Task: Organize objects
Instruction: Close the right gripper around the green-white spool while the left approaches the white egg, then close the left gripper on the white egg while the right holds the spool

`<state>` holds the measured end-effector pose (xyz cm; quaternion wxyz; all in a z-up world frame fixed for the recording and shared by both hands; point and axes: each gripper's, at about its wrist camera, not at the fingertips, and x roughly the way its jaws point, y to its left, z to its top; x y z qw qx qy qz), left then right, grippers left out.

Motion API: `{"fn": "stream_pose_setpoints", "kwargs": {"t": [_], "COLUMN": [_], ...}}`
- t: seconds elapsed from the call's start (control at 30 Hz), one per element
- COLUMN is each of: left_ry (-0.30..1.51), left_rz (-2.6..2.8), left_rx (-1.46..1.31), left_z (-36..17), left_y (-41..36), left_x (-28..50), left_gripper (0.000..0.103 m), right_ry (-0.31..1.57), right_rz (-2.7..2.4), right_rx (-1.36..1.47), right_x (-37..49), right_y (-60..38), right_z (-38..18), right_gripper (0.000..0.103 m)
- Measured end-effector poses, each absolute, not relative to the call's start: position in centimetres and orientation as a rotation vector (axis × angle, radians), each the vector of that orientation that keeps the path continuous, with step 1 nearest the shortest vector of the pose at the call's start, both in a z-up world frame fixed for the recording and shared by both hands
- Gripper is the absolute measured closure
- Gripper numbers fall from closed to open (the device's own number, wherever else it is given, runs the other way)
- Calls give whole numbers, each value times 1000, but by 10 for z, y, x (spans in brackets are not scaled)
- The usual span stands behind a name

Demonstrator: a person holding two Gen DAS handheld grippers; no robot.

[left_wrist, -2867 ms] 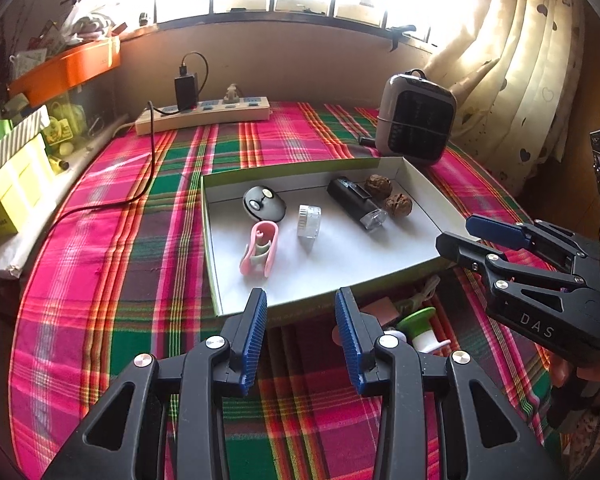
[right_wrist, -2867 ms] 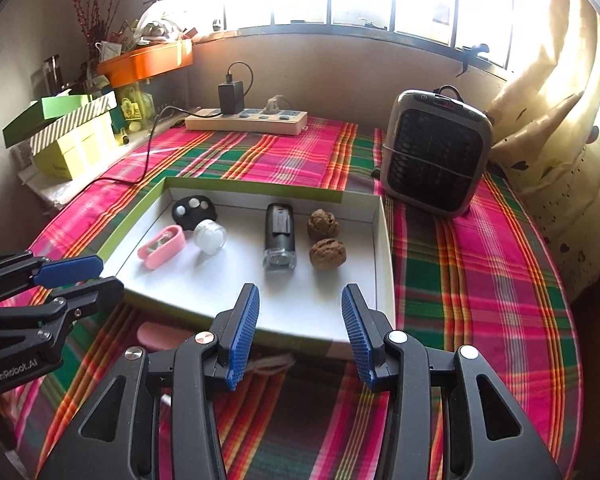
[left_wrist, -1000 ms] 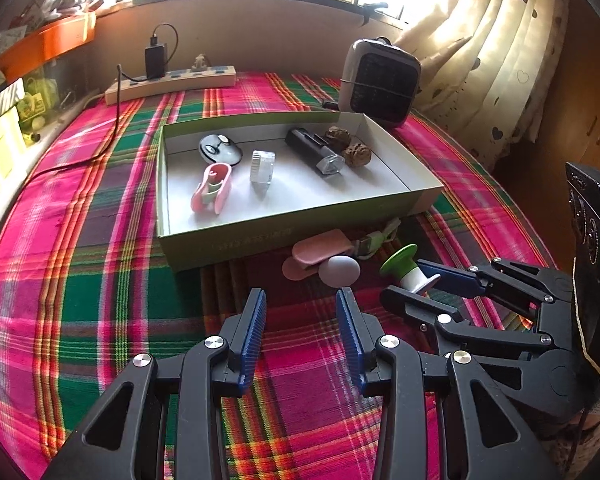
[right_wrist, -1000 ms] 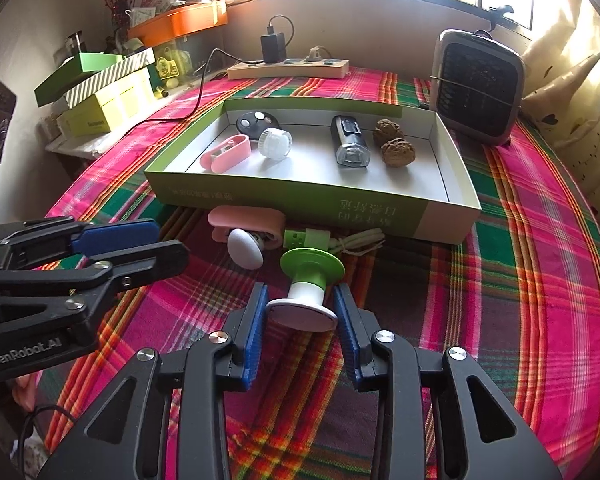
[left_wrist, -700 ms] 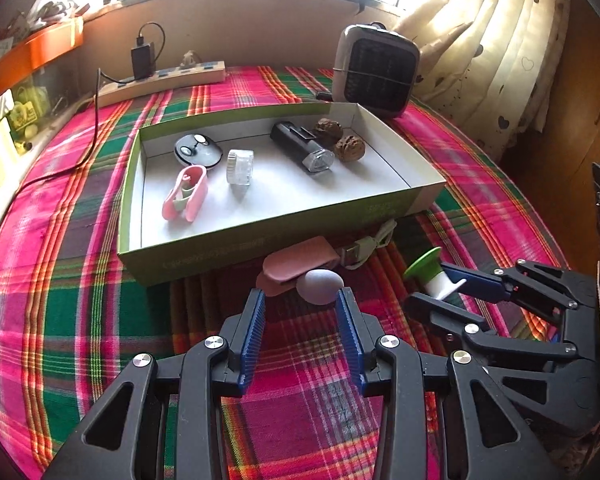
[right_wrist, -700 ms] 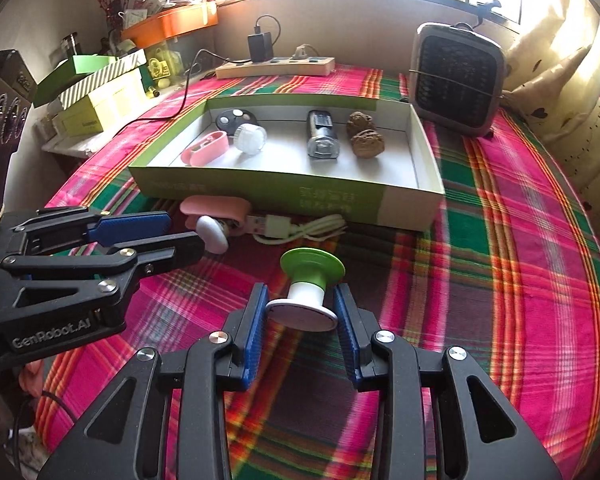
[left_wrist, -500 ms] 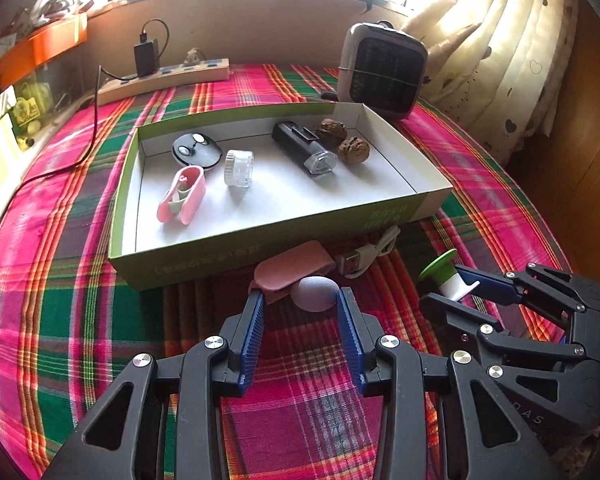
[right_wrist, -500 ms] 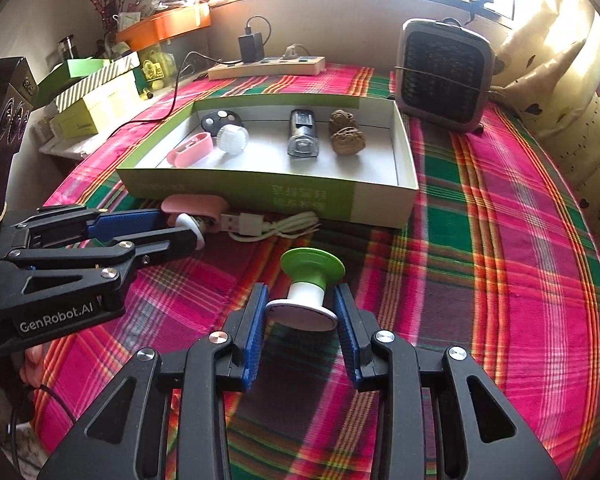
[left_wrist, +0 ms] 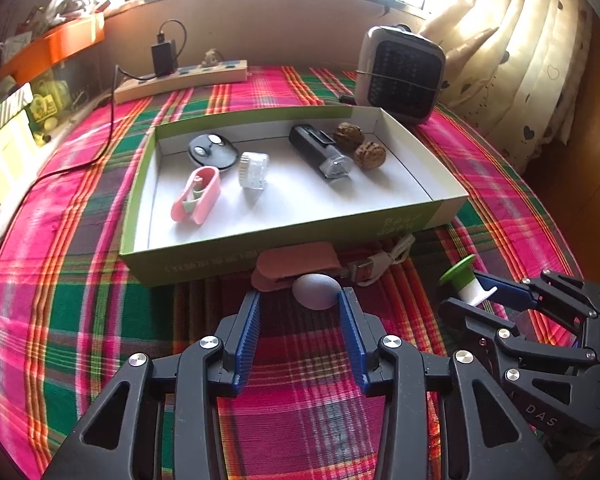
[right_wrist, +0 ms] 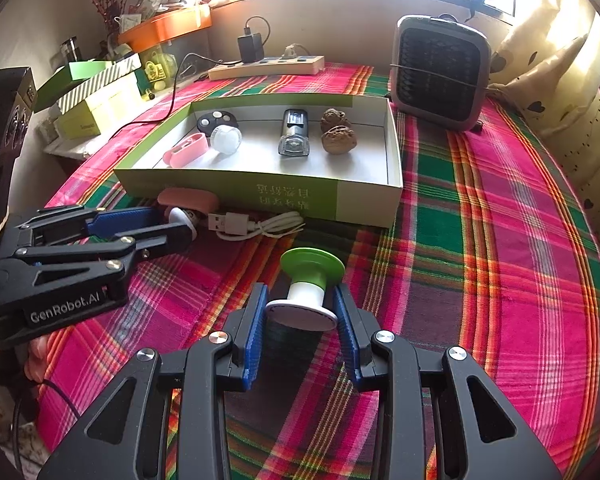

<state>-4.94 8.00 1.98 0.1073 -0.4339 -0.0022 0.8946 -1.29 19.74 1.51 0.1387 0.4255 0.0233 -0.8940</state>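
Right wrist view, bottom centre: right gripper [right_wrist: 300, 320] clenched on a green-and-white spool [right_wrist: 305, 286], its white disc pinched between the blue pads, green disc pointing away.
Right wrist view, left edge: left gripper [right_wrist: 168, 226] reaching in from the left, its tips at a white egg-shaped thing [right_wrist: 180, 216].
Left wrist view, bottom centre: left gripper [left_wrist: 300, 320] spread apart, fingers on either side of the white egg-shaped thing [left_wrist: 315, 291]; the right pad is just beside it, the left pad stands apart, so nothing is pinched.
Left wrist view, right of centre: right gripper [left_wrist: 472, 298] with the spool [left_wrist: 466, 280] between its tips, raised a little off the cloth.
Just beyond the egg: pink case [left_wrist: 296, 264] lying flat, touching the egg's far side, close against the box front.
Beside the case, to its right: white USB cable [right_wrist: 256, 224] coiled on the cloth.
Middle of both views: green-and-white box [left_wrist: 416, 222], open-topped.
Box contents, left to right in the left wrist view: pink clip [left_wrist: 196, 196], black round fob [left_wrist: 212, 151], clear cap [left_wrist: 253, 169], black torch [left_wrist: 320, 151], two walnuts [left_wrist: 370, 155].
Upper right: grey heater [right_wrist: 440, 72], behind the box's far right corner.
Upper centre: power strip [right_wrist: 266, 66] with a black charger plugged in.
Underneath all: plaid tablecloth [right_wrist: 480, 240].
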Motion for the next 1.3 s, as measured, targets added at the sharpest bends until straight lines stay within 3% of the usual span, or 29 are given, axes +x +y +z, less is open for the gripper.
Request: {"fn": "stream_pose_setpoints", "kwargs": {"t": [0.8, 0.87, 0.93, 1.3], "left_ry": [-10, -24, -32, -65], "left_rz": [2634, 2634, 2630, 2634], "left_rx": [-1305, -1303, -1306, -1301], "left_z": [11, 12, 11, 15], "left_y": [90, 89, 88, 80], "left_x": [-55, -55, -56, -53], "left_gripper": [66, 69, 79, 81], "right_ry": [50, 50, 49, 65], "right_rz": [-2565, -2565, -2565, -2570], "right_rx": [1235, 1235, 1234, 1237], "right_x": [-14, -14, -14, -14], "right_y": [197, 197, 197, 196], "right_z": [13, 13, 13, 13], "right_gripper": [68, 68, 68, 68]}}
